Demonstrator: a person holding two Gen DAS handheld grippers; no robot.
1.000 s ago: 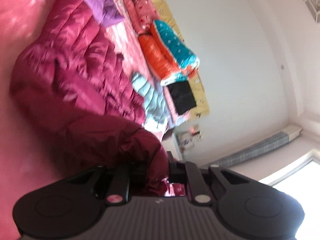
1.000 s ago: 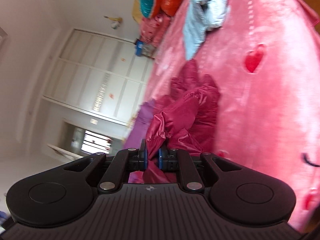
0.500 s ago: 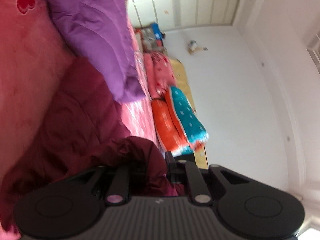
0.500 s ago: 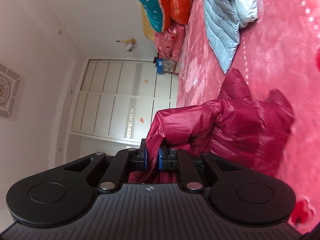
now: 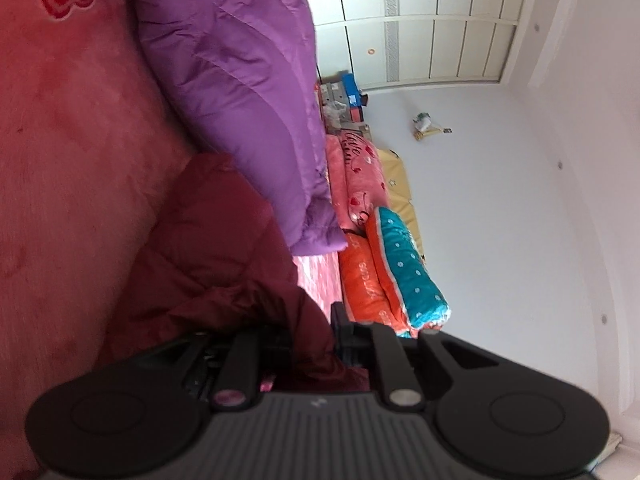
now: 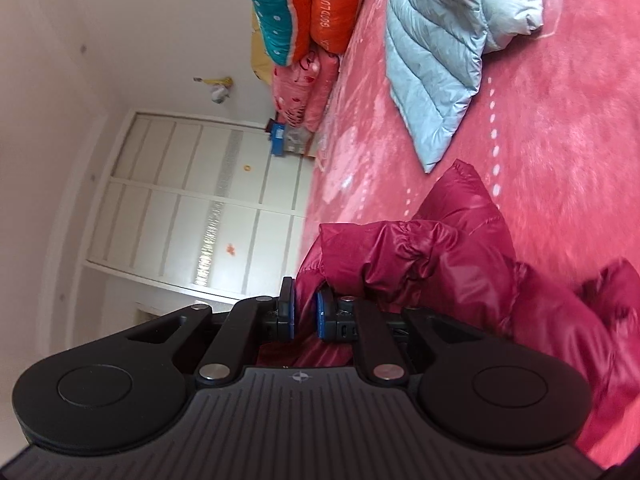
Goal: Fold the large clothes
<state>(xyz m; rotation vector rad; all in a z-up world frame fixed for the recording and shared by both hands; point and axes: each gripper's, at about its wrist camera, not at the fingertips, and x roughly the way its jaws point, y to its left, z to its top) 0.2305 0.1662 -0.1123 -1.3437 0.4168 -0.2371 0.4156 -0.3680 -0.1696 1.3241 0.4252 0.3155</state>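
the left gripper [image 5: 310, 340] is clamped on a bunched fold of the maroon down jacket [image 5: 208, 248], whose dark fabric humps up between the fingers and hides the near pad. the jacket lies on the pink bed [image 5: 60, 160], tucked just beside a purple quilted coat [image 5: 240, 80]. farther along, a stack of folded quilts [image 5: 392, 272] leans at the wall. the right gripper [image 6: 306, 314] pinches another edge of the same jacket between its blue pads [image 6: 322, 314], the rest of it crumpled on the bed. a pale blue down coat [image 6: 440, 60] lies apart, beyond it.
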